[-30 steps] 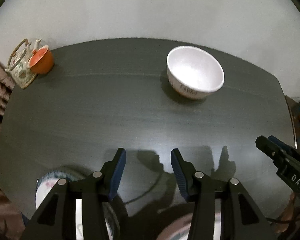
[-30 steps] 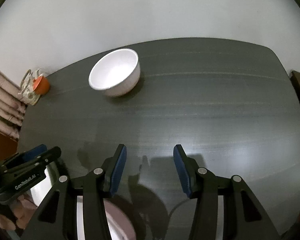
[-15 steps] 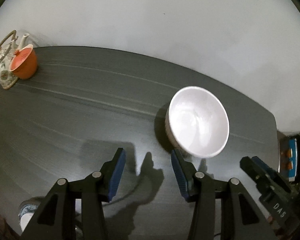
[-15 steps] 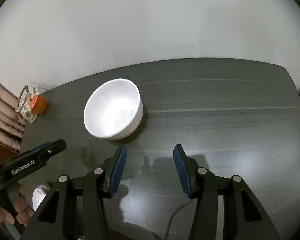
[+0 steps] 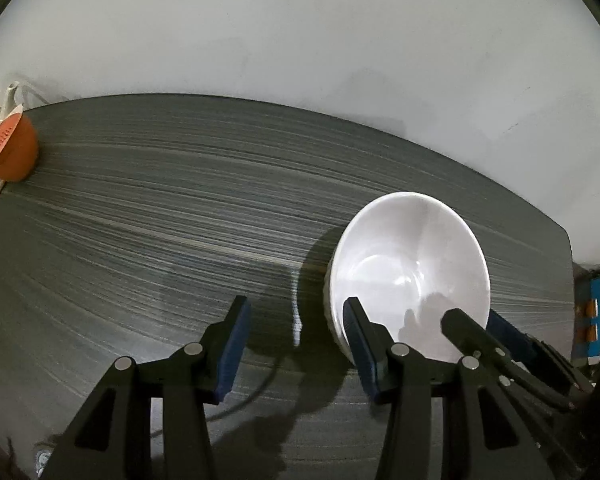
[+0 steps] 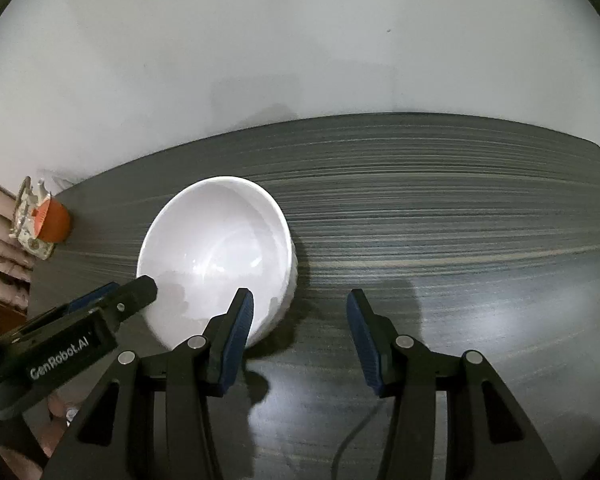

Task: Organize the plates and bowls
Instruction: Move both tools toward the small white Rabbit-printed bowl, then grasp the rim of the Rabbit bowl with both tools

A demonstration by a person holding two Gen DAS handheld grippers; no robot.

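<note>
A white bowl [image 5: 410, 276] stands upright on the dark wood-grain desk [image 5: 160, 220], toward its right half and well apart from the orange cup [image 5: 10, 152] and the patterned teapot [image 6: 26, 224] parked at the far left edge against the wall.

The left tool [image 5: 296, 344] is spread wide and holds nothing; its right finger sits just beside the bowl's near-left rim, outside the wall. The right tool [image 6: 300, 336] is likewise wide open and empty, with its left finger at the bowl's near-right rim. In each view the other tool's tip shows over the bowl's near edge, so the two flank the bowl from opposite sides. Whether any finger actually touches the porcelain I cannot tell.

The flanking probably serves a grip on the rim: one finger inside, one outside, pinching the wall, since the bowl is too broad for either tool to span. The open jaws fit that reading, as an approach not yet closed.

The glazed wall looks smooth and may slip under a shallow pinch, so a deeper bite on the rim seems wise before lifting. No plates show in these views.
</note>
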